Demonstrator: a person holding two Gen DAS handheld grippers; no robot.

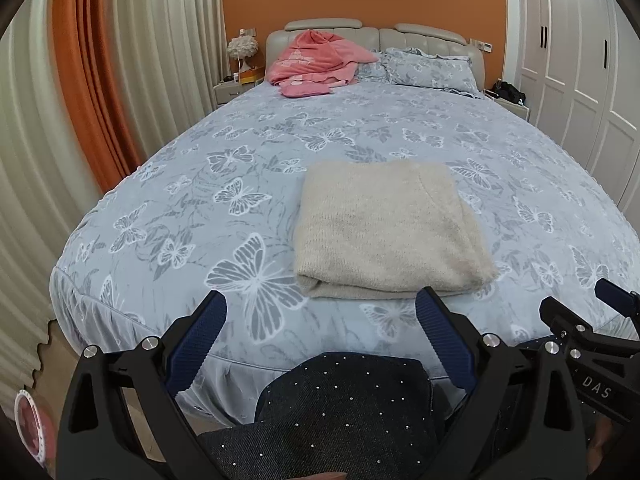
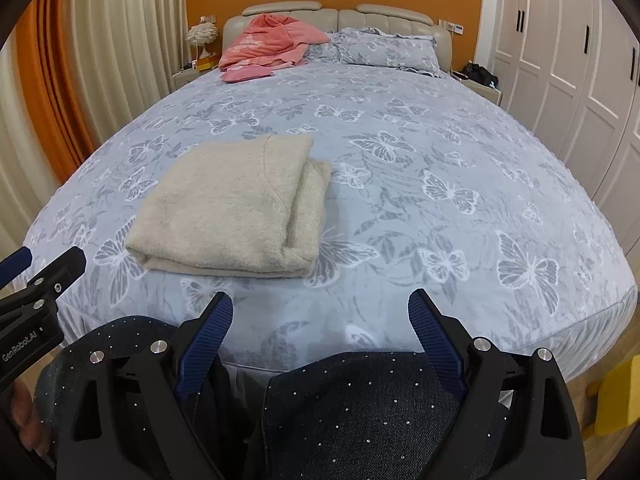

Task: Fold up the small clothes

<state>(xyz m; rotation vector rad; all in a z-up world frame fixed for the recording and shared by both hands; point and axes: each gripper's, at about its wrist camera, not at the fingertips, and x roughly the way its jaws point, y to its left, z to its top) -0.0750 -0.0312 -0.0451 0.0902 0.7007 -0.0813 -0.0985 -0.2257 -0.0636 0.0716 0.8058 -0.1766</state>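
Observation:
A cream knitted garment (image 1: 388, 228) (image 2: 236, 208) lies folded into a flat rectangle near the foot of the bed, its folded edge towards me. My left gripper (image 1: 320, 308) hangs open just short of that edge, with nothing between its blue pads. My right gripper (image 2: 320, 308) is open too, held to the right of the garment over the bed's foot edge, and it holds nothing. Each gripper's tip shows at the side of the other's view. A heap of pink clothes (image 1: 316, 62) (image 2: 268, 46) lies by the headboard.
The bed (image 1: 168, 200) (image 2: 460, 184) has a blue butterfly cover and pillows (image 1: 428, 68) at the head. A person's dark studded trousers (image 1: 340, 412) (image 2: 360, 408) fill the bottom of both views. Curtains (image 1: 132, 52) hang on the left, white wardrobes (image 2: 560, 64) stand on the right.

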